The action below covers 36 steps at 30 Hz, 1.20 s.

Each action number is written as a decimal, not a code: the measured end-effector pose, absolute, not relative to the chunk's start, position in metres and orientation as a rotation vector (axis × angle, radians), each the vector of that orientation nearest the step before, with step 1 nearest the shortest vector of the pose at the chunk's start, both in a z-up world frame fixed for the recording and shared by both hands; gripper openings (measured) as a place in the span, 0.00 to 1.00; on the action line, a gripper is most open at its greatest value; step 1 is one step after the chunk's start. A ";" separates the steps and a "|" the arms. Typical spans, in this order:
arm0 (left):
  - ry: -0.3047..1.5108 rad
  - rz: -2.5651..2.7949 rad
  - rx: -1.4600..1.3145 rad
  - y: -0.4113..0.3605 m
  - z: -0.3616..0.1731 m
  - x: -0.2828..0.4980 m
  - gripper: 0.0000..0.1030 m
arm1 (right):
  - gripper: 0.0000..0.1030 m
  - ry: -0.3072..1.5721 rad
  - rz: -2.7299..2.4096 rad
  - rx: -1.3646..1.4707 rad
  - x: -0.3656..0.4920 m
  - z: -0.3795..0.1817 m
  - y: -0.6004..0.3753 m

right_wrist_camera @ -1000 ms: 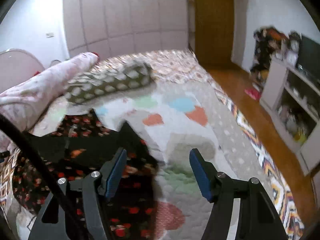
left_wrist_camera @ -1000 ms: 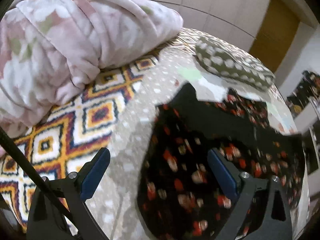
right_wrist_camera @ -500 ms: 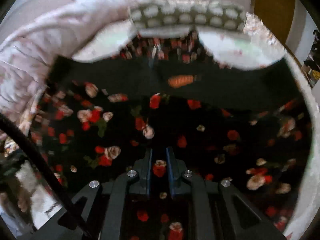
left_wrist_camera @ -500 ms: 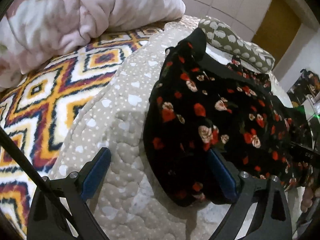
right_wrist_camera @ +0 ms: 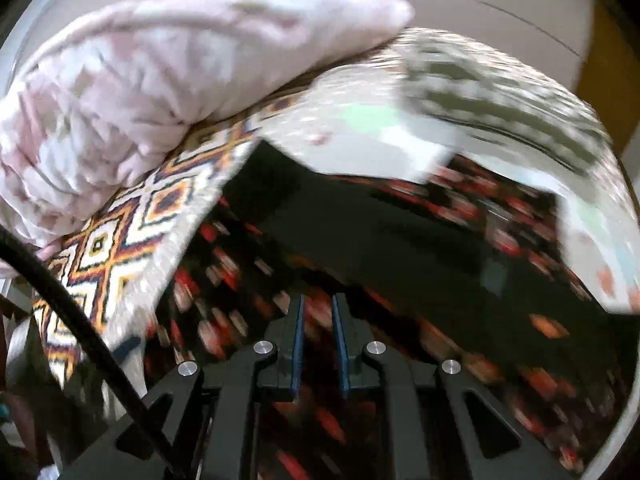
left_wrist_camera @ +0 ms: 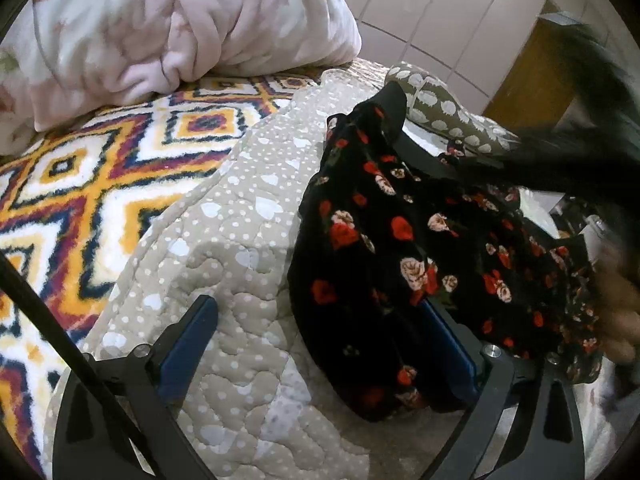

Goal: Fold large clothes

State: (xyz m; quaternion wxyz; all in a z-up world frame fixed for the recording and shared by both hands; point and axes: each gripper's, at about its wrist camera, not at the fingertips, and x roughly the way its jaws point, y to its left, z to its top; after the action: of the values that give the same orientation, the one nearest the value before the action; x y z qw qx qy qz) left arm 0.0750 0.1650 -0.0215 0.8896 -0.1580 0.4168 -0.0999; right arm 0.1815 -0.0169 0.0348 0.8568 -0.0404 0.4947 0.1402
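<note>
Your left tongs [left_wrist_camera: 320, 344] are spread wide over the quilt [left_wrist_camera: 224, 248] on the bed. Their right finger [left_wrist_camera: 448, 352] is tucked under the edge of the floral dress [left_wrist_camera: 400, 240], while the left finger [left_wrist_camera: 188, 344] sits over bare quilt. Beyond lie a patterned blanket [left_wrist_camera: 80, 176], a pink duvet [left_wrist_camera: 160, 28] and a spotted pillow [left_wrist_camera: 448, 112].

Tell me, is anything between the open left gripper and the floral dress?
Nothing visible. The left gripper is open over the quilt, and the dress already lies against its right jaw. The right gripper is shut on the dress.
</note>
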 end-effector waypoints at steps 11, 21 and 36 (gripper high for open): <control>0.859 -0.229 -0.369 0.172 -0.024 0.075 0.96 | 0.15 1.176 0.239 -0.197 0.288 -0.021 0.059; 0.854 -0.208 -0.361 0.170 -0.021 0.073 0.96 | 0.48 1.035 0.236 -0.139 0.196 0.068 -0.005; 0.855 -0.225 -0.213 0.106 0.027 0.043 0.96 | 0.35 1.006 -0.171 0.101 0.034 0.007 -0.296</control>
State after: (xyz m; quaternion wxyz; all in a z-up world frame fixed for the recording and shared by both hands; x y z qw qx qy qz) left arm 0.0432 0.1061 0.0274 0.8983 -0.1030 0.4131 -0.1085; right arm 0.0342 -0.2965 0.0073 0.8715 0.0483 0.4811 -0.0820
